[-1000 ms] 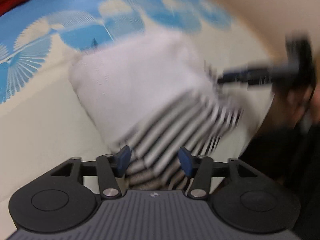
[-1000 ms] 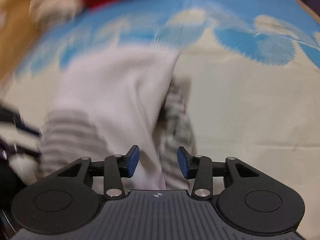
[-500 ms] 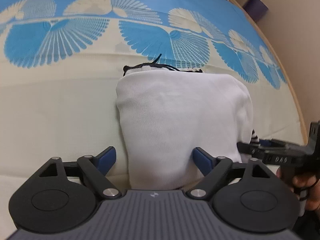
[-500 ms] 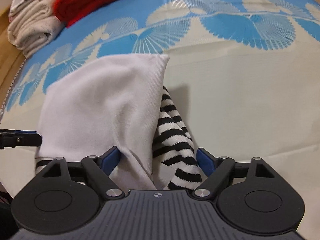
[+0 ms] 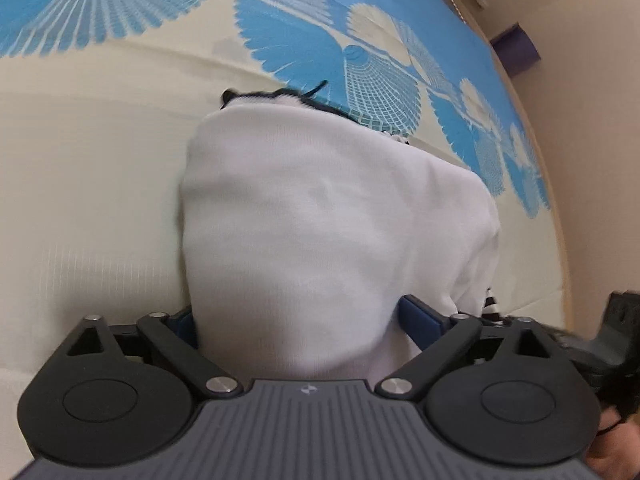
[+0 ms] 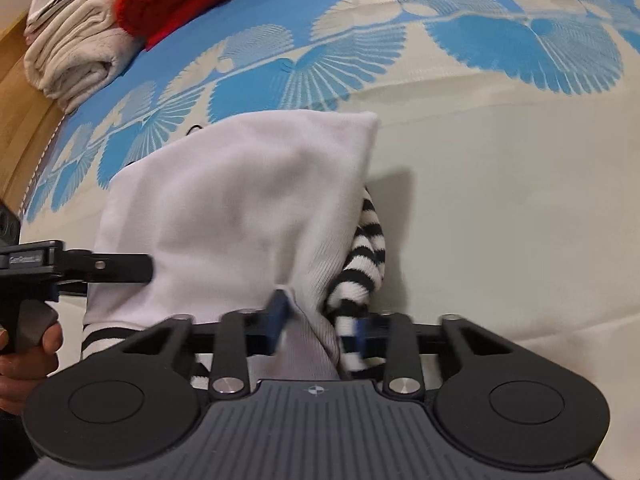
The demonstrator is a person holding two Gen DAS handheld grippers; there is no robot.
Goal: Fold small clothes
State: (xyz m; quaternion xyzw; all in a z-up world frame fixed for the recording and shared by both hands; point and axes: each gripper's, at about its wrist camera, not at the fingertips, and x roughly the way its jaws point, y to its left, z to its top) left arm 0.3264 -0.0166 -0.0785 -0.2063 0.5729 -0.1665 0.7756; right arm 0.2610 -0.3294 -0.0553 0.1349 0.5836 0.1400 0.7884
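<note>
Your right gripper [image 6: 318, 322] is closing on the garment's [image 6: 240, 208] striped near edge, long axis running away from you; left gripper [image 5: 298, 320] jaws spread, opening astride it.

A blue-and-cream patterned bed cover [image 6: 500, 184] carries a folded white garment [image 6: 240, 200] and stacked clothes [image 6: 80, 52].

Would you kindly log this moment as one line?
left gripper: opening, straddling white garment | right gripper: closing on garment edge and striped sleeve | surface: patterned bedspread
</note>
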